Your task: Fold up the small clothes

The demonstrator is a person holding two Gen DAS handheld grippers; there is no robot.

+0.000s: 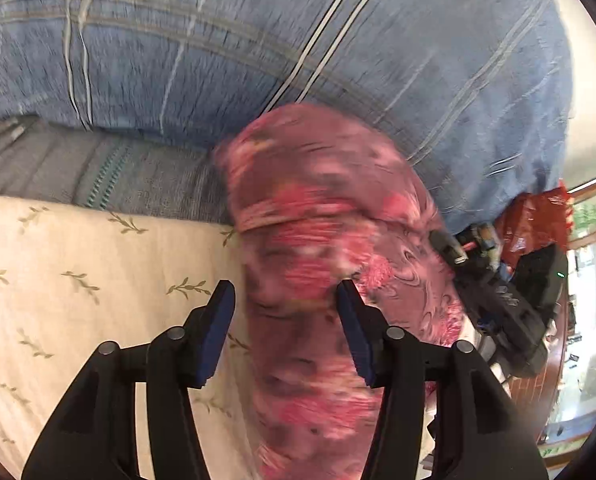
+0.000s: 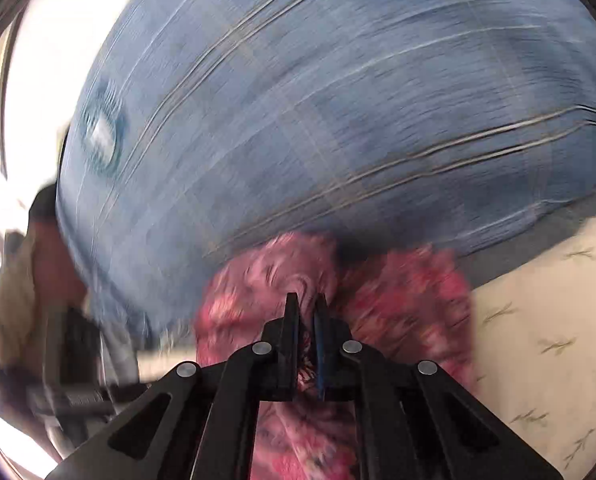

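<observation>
A small pink and red flowered garment lies bunched on a cream sheet with a leaf print, and the picture is blurred. My left gripper is open above its near part, with the cloth under and between the blue pads, which do not press on it. In the right wrist view the same flowered garment is gathered up, and my right gripper is shut on a fold of it, which shows between the jaws. The other gripper's black body shows at the right edge of the left wrist view.
A big blue checked quilt rises right behind the garment and fills the upper part of both views. A grey knitted cloth lies along its foot. A red packet and a wooden bed edge sit at the far right.
</observation>
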